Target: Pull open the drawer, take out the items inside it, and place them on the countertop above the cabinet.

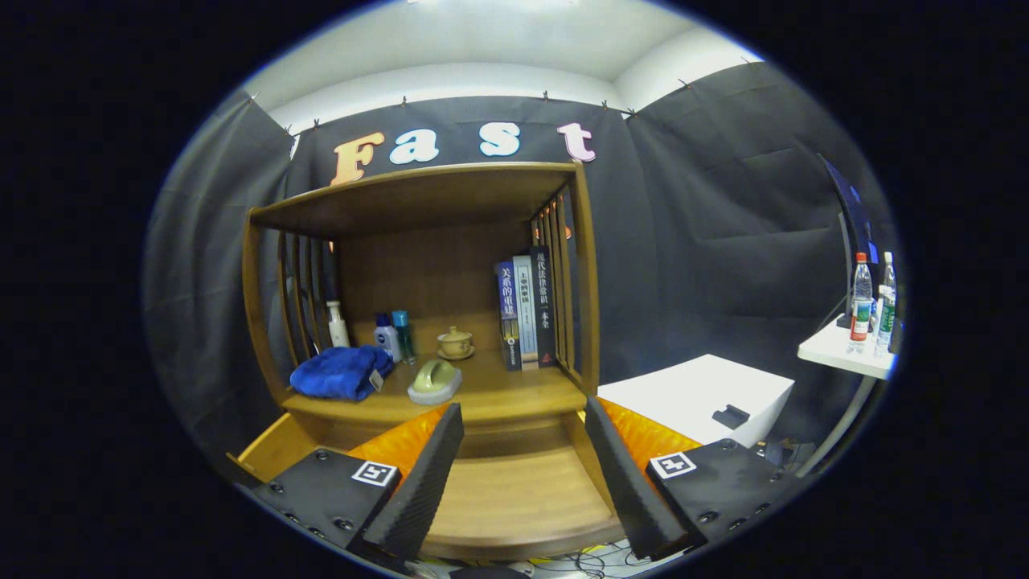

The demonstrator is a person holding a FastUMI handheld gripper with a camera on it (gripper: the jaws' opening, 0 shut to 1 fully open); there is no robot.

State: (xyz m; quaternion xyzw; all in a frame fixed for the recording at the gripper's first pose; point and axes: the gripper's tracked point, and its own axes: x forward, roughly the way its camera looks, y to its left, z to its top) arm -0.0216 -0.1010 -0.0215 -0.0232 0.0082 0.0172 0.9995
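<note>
I judge the job nearly done: the drawer (514,490) stands pulled open and bare beneath my hand-held gripper (522,458), fingers apart and empty, while the blue towel (339,372) and green brush (435,379) sit on the counter (522,394).

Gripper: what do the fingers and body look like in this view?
The gripper has two black wedge-shaped fingers with ribbed, textured inner pads. Orange parts sit behind each finger. Black screwed plates carry square black-and-white fiducial tags.

The gripper (522,474) hangs spread, holding nothing, over the pulled-out drawer (514,498), towel (342,371) on the countertop (514,396).
</note>
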